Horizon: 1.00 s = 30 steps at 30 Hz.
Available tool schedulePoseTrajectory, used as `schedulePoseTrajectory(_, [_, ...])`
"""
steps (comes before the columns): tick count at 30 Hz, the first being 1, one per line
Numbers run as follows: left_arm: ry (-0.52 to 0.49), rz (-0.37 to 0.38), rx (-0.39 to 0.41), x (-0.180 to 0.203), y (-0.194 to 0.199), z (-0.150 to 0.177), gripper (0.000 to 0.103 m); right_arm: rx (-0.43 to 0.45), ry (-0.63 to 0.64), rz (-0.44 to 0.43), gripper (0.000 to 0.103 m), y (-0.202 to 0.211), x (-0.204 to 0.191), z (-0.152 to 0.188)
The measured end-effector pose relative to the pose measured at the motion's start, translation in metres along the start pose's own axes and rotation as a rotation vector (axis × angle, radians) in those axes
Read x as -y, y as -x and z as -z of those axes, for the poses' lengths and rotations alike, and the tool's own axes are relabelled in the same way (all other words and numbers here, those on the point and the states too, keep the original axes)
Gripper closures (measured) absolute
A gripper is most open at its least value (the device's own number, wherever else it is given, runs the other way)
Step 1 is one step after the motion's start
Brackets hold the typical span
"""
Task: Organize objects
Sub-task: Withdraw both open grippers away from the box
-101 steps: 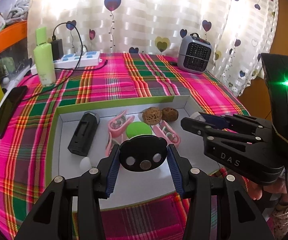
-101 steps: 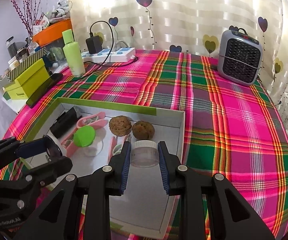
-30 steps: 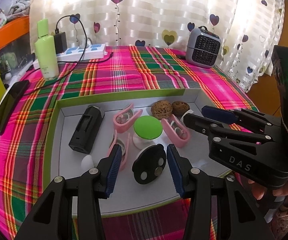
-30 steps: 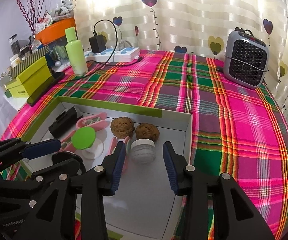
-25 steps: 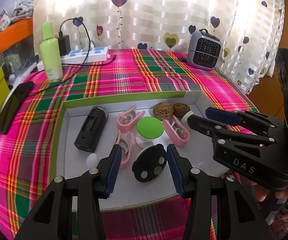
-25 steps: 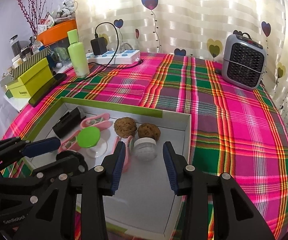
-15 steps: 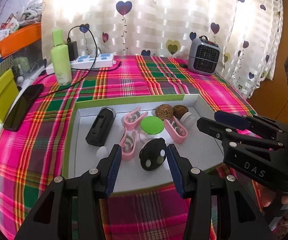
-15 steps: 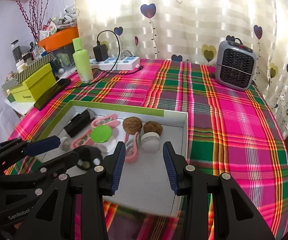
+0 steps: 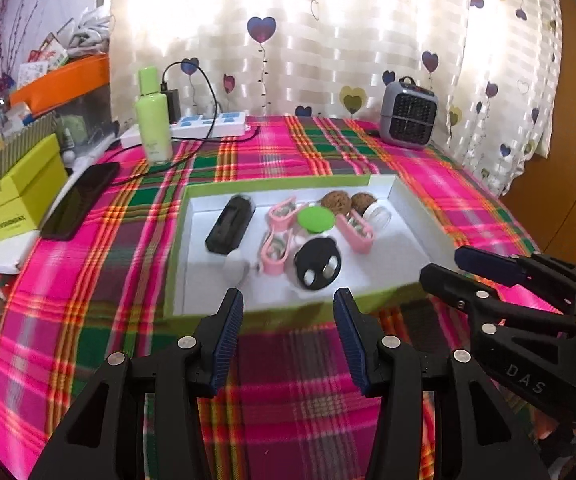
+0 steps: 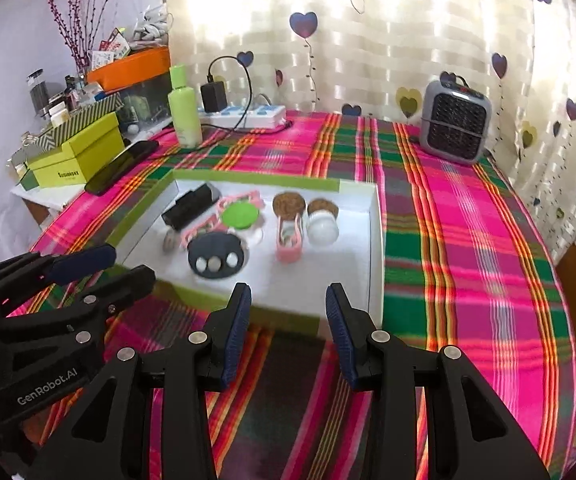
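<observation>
Above the plaid cloth, left gripper (image 9: 288,308) and right gripper (image 10: 288,302) both spread empty, white tray (image 10: 374,240) just beyond

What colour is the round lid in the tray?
Bright green lid, clearest in the right wrist view.

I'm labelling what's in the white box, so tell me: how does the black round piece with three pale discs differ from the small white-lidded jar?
The black round piece is dark, flat and wide, with pale discs on its face; the white-lidded jar is pale and taller. The black piece sits nearer the front of the white box, left of the middle; the jar sits farther back, right, in front of a brown walnut. Both rest in the box, held by neither gripper.
</observation>
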<state>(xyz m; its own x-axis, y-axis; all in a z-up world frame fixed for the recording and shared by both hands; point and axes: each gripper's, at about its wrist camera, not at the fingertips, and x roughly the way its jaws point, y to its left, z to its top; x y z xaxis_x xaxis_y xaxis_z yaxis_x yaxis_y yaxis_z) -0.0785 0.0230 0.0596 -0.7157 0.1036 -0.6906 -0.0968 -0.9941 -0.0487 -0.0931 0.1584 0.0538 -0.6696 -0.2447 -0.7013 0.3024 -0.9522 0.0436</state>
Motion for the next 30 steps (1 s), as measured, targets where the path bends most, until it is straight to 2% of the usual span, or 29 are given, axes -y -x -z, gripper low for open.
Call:
schedulePoseTrajectory(7, [-0.006,-0.023,-0.038,0.0,-0.005,0.02,0.057,-0.067,-0.032,0.05,0.063,-0.01,-0.002,0.024])
schedulePoseTrajectory(17, [0.031,-0.065,-0.118,-0.006,-0.024,0.037,0.057,-0.125,-0.059,0.084,0.062,-0.022,-0.002,0.037])
schedulePoseTrajectory(19, [0.034,-0.073,-0.119,-0.006,-0.026,0.038,0.057,-0.121,-0.051,0.091,0.06,-0.022,-0.003,0.037])
schedulePoseTrajectory(20, [0.035,-0.077,-0.12,-0.006,-0.026,0.038,0.056,-0.121,-0.047,0.094,0.052,-0.023,-0.004,0.037])
schedulePoseTrajectory(21, [0.035,-0.077,-0.121,-0.006,-0.027,0.038,0.056,-0.123,-0.047,0.096,0.048,-0.023,-0.004,0.037])
schedulePoseTrajectory(30, [0.035,-0.082,-0.131,-0.002,-0.031,0.035,0.043,-0.124,-0.08,0.137,0.048,-0.025,0.004,0.037])
